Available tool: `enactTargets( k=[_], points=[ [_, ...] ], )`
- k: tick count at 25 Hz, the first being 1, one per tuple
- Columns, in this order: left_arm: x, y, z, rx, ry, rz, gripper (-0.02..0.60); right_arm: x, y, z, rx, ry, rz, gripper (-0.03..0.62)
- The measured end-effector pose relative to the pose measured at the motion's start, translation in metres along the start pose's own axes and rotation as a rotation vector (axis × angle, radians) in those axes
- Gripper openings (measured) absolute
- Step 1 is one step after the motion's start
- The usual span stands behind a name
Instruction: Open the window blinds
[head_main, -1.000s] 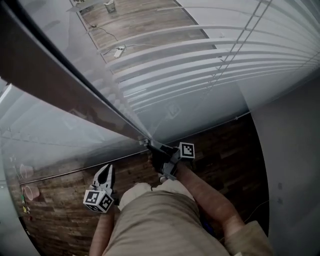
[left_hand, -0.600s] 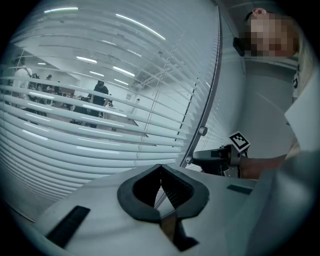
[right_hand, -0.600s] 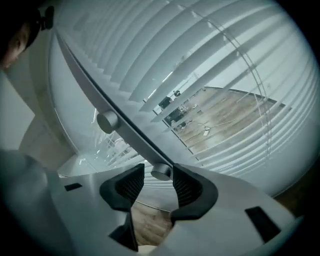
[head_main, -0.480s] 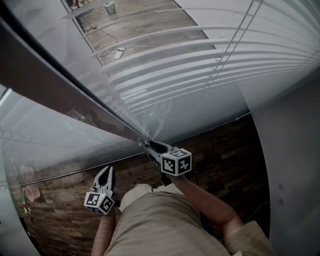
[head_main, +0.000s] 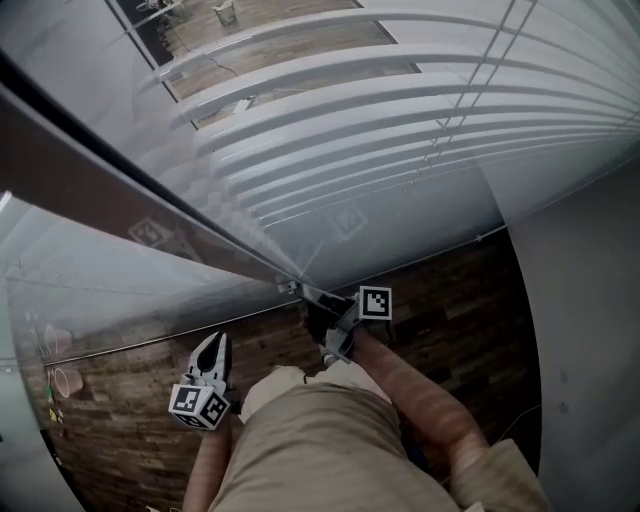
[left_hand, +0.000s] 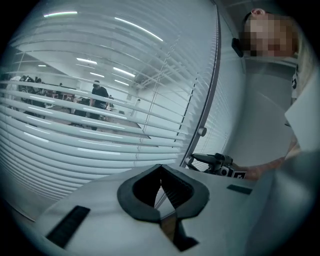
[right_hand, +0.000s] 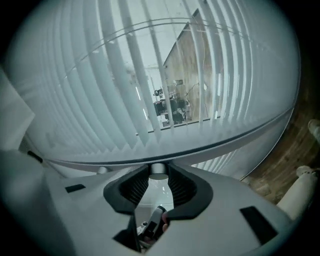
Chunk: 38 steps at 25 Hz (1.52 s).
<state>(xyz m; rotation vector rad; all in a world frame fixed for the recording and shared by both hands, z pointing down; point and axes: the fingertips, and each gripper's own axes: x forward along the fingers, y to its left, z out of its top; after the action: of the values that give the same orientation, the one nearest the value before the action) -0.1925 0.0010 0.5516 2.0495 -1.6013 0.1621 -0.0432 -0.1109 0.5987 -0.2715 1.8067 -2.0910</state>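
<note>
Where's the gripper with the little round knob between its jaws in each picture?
Head view: right gripper at centre, tips at the dark window frame.
Left gripper view: lower right, at the frame's foot.
Right gripper view: bottom centre, jaws just closed onto the knob between them.
Shared landmark: the dark window frame.

Your right gripper (head_main: 295, 289) pointed level, jaws just closed onto a knob (right_hand: 157, 169); your left gripper (head_main: 210, 340) sat lower, jaws together.
</note>
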Motion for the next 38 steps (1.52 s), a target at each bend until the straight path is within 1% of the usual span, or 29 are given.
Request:
enactTargets(
  k=[5,10,12,13,14,16,19,20,21,23,25,26,27,28,29,30,33,36,38],
  points=[
    [0.000,-0.002,-0.001,0.001,0.006,0.006,0.012,0.000,-0.005,0.000,0.105,0.002,0.071,0.124],
    [0.002,-0.005,-0.004,0.003,0.009,0.006,0.012,0.000,-0.010,-0.002,0.241,0.006,0.144,0.124],
    [0.003,-0.008,0.001,0.005,0.000,-0.001,0.012,0.000,-0.010,-0.001,0.245,0.012,0.142,0.124],
    [0.004,-0.010,0.007,0.006,-0.007,-0.008,0.012,0.001,-0.006,0.000,0.218,0.016,0.127,0.124],
    [0.003,-0.014,0.015,0.006,-0.013,-0.015,0.012,0.002,0.001,0.000,0.173,0.022,0.102,0.124],
    [-0.001,-0.023,0.029,0.005,-0.018,-0.025,0.012,0.001,0.019,-0.001,0.044,0.051,0.035,0.126],
    [-0.006,-0.027,0.038,-0.005,-0.021,-0.021,0.012,0.000,0.038,-0.003,-0.182,0.123,-0.075,0.149],
    [-0.006,-0.026,0.039,-0.008,-0.026,-0.017,0.012,-0.002,0.042,-0.003,-0.281,0.152,-0.129,0.152],
    [-0.006,-0.025,0.040,-0.013,-0.029,-0.013,0.012,-0.006,0.043,-0.004,-0.404,0.190,-0.197,0.152],
    [-0.008,-0.026,0.046,-0.026,-0.032,-0.004,0.012,-0.020,0.040,-0.007,-0.717,0.307,-0.380,0.152],
    [-0.012,-0.029,0.056,-0.038,-0.037,-0.006,0.012,-0.040,0.034,-0.009,-1.062,0.481,-0.584,0.152],
    [-0.012,-0.030,0.059,-0.039,-0.037,-0.008,0.012,-0.050,0.030,-0.010,-1.203,0.574,-0.660,0.152],
    [-0.011,-0.031,0.059,-0.037,-0.032,-0.010,0.012,-0.058,0.025,-0.011,-1.305,0.657,-0.708,0.152],
    [-0.009,-0.031,0.057,-0.032,-0.023,-0.013,0.012,-0.064,0.020,-0.012,-1.369,0.721,-0.731,0.152],
    [-0.005,-0.031,0.053,-0.027,-0.015,-0.018,0.012,-0.069,0.016,-0.014,-1.398,0.763,-0.735,0.152],
    [0.000,-0.031,0.049,-0.021,-0.008,-0.024,0.012,-0.073,0.013,-0.016,-1.400,0.785,-0.729,0.152],
    [0.002,-0.035,0.041,-0.011,-0.003,-0.030,0.012,-0.091,0.012,-0.027,-1.370,0.799,-0.719,0.152],
    [-0.001,-0.037,0.038,-0.023,-0.016,-0.024,0.012,-0.109,0.009,-0.031,-1.387,0.834,-0.743,0.152],
    [-0.001,-0.041,0.036,-0.029,-0.015,-0.026,0.012,-0.115,0.013,-0.030,-1.390,0.838,-0.754,0.152]
  ],
)
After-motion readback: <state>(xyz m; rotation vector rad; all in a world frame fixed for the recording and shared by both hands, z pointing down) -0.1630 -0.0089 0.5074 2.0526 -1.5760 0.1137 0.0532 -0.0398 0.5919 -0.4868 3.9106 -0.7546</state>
